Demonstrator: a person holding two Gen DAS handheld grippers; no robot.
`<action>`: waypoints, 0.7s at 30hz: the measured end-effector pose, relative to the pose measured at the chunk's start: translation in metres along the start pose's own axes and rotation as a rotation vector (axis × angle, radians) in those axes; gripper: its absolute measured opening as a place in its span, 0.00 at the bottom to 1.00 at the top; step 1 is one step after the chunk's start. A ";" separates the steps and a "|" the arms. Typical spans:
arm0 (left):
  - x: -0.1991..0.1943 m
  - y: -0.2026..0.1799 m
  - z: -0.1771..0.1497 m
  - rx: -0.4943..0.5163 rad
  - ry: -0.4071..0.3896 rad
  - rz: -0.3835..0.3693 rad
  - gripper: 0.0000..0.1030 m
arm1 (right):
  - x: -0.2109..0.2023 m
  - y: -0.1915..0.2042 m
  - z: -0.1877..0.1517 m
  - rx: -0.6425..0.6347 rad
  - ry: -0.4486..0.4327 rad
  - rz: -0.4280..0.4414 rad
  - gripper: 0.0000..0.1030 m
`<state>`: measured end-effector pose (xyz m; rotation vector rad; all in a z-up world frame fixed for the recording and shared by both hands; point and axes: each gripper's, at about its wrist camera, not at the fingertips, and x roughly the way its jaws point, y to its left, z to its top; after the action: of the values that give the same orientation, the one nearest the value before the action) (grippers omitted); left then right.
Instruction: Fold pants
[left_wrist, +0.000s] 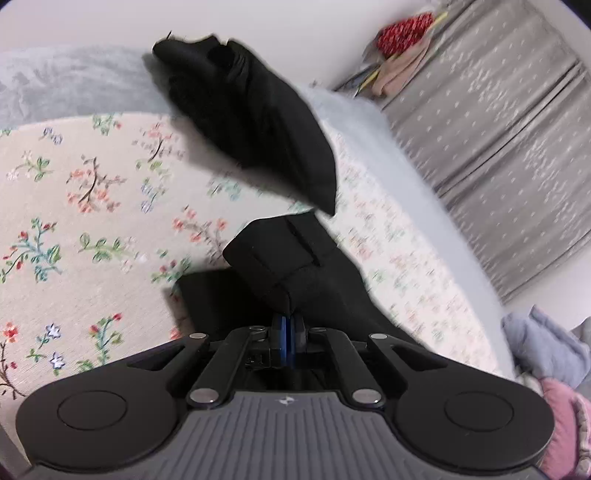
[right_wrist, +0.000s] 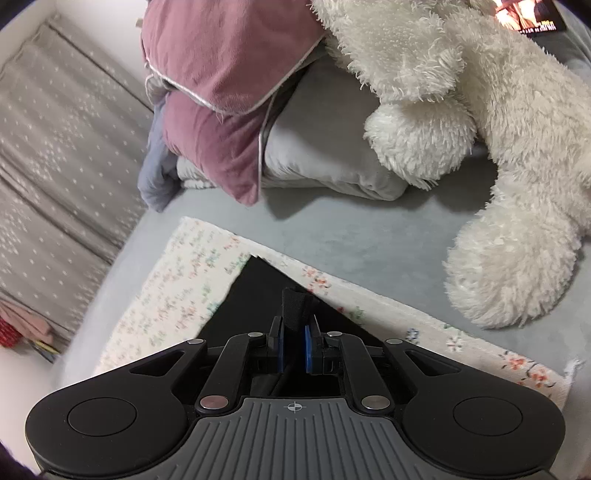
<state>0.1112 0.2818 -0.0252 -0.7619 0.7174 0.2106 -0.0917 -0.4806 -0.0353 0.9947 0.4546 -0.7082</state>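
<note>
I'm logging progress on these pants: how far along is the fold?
Mid-fold. Done: both tools have hold of the black pants. In hand: the left tool and right tool each pinch black fabric above the floral cloth. Left: laying it flat and finishing.

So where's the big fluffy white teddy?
The fluffy white teddy shows only in the right wrist view, filling the upper right. It lies on the grey bed beside the pink pillows, beyond the floral mat.
</note>
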 end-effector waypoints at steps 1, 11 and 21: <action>0.001 0.001 0.000 0.001 0.003 0.003 0.00 | 0.000 -0.001 -0.001 -0.001 0.002 -0.003 0.09; -0.002 0.007 0.002 0.006 -0.002 0.016 0.00 | -0.002 -0.007 -0.002 -0.013 0.025 -0.003 0.09; -0.006 -0.004 -0.007 0.143 0.011 0.146 0.00 | 0.009 -0.008 -0.009 -0.112 0.113 -0.077 0.09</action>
<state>0.1052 0.2747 -0.0228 -0.5756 0.7910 0.2848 -0.0918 -0.4786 -0.0504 0.9182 0.6277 -0.6899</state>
